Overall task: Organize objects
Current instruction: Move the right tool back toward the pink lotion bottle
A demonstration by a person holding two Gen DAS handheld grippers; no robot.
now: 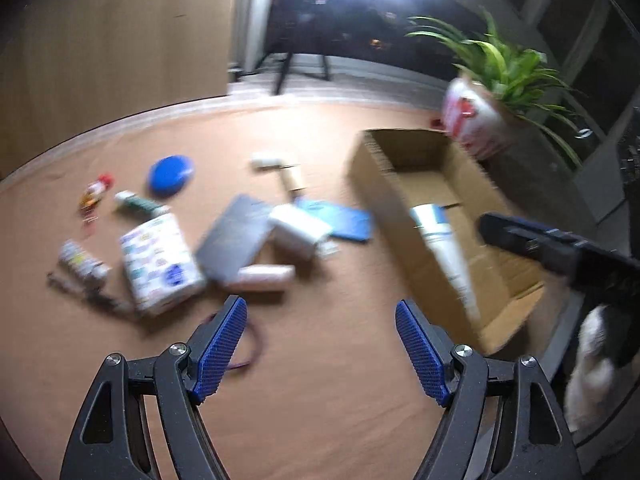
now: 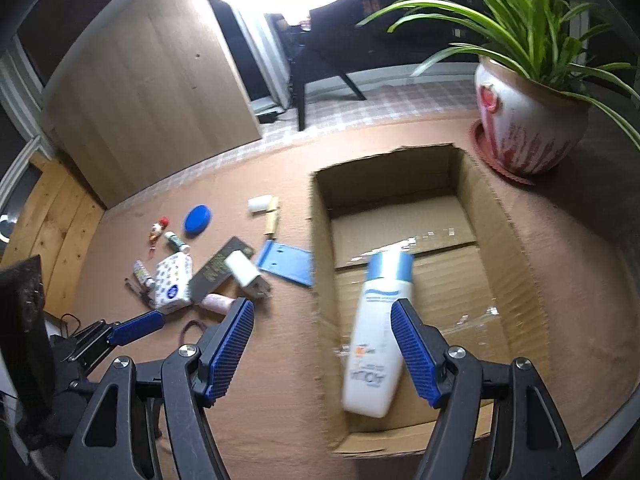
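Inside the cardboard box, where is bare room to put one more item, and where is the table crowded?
The cardboard box holds only the white bottle, lying along its left wall. The floor to the bottle's right and toward the far wall is bare. The table is crowded left of the box, around the patterned packet and the blue card.

A home room, judging by the potted plant [image 2: 528,120], checked floor tiles [image 2: 384,100] and wooden cabinet [image 2: 152,92].

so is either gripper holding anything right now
No. The left gripper and the right gripper are both open and empty; the white bottle lies loose in the cardboard box.
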